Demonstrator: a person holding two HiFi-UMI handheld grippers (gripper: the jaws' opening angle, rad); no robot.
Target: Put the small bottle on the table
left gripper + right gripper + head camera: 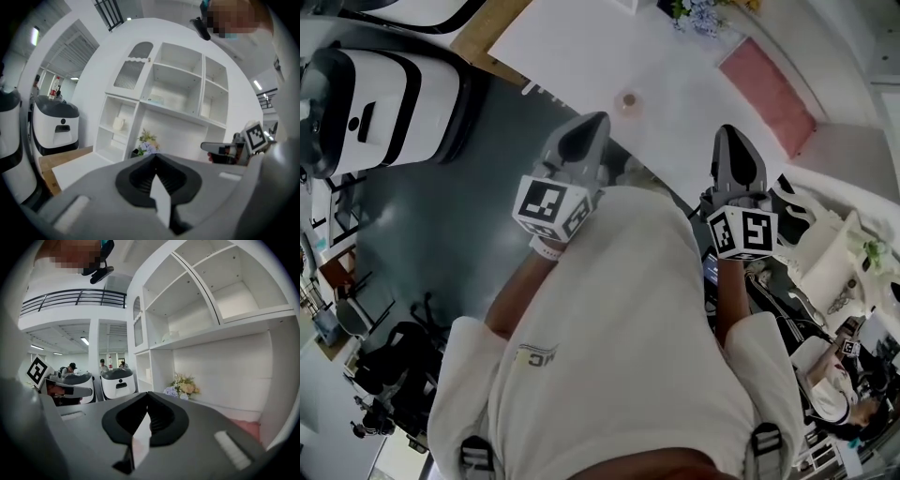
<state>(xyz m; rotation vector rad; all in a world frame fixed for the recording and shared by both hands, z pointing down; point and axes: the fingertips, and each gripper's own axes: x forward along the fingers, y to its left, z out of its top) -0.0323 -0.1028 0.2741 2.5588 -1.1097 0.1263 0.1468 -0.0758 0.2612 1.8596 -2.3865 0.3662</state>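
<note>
Both grippers idle at chest height. Left gripper and right gripper each with jaws pressed together, nothing between them. Small brownish item, likely the small bottle, standing on the white table, ahead of the 2 tips and apart from both. Task looks done, hence grippers held clear. Near table edge close to the bottle — little margin there. Bare tabletop to the left; pink mat to the right, flowers beyond.

You wear a pale cream short-sleeved T-shirt with small dark lettering on the chest, grey webbing straps with buckles low on the front, and a white wristband. Your left gripper and right gripper are smooth grey tapering shells, each bearing a black-and-white square-marker cube.
</note>
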